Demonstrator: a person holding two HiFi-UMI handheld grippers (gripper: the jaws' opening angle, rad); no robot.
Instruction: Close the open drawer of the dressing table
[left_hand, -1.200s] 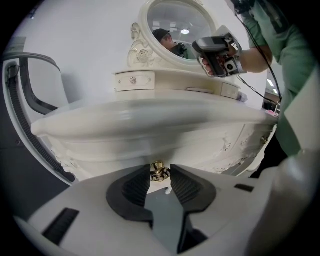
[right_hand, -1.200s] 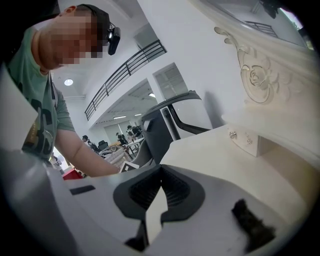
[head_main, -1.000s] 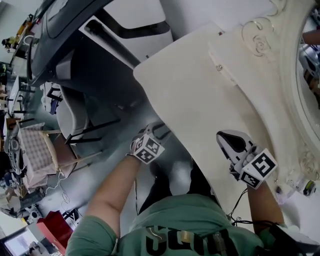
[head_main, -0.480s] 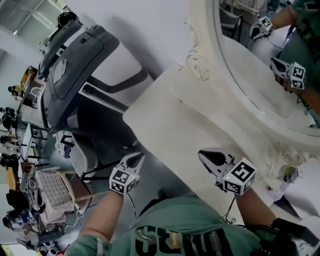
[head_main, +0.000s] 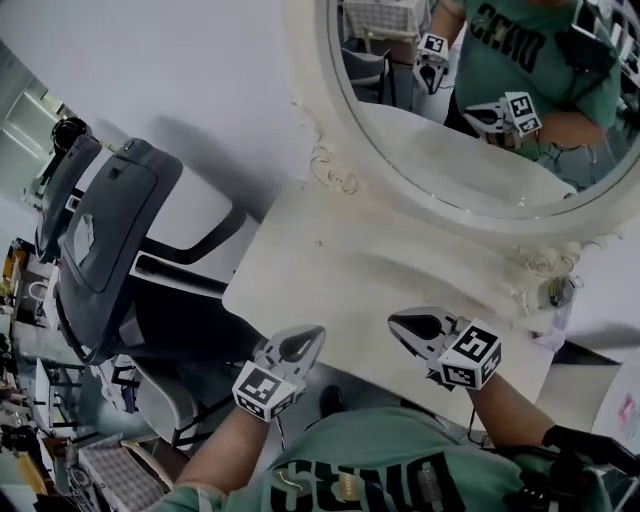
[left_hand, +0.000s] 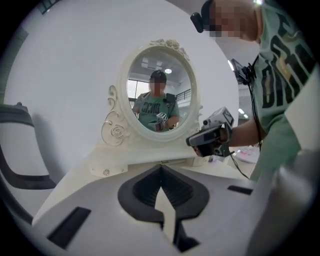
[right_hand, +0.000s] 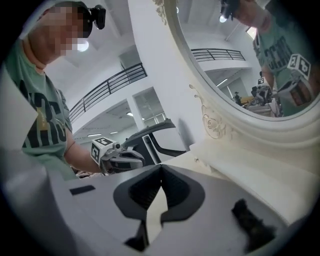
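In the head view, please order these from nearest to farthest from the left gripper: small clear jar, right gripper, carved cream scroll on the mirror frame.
Left gripper: jaws just closed, empty.
1. Right gripper, beside it, to the right.
2. Carved cream scroll, at the mirror frame's lower left.
3. Small clear jar, at the cream dressing table's far right.

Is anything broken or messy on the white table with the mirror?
No, nothing stands out. The table top looks clean, and the oval mirror looks whole, with no cracks.
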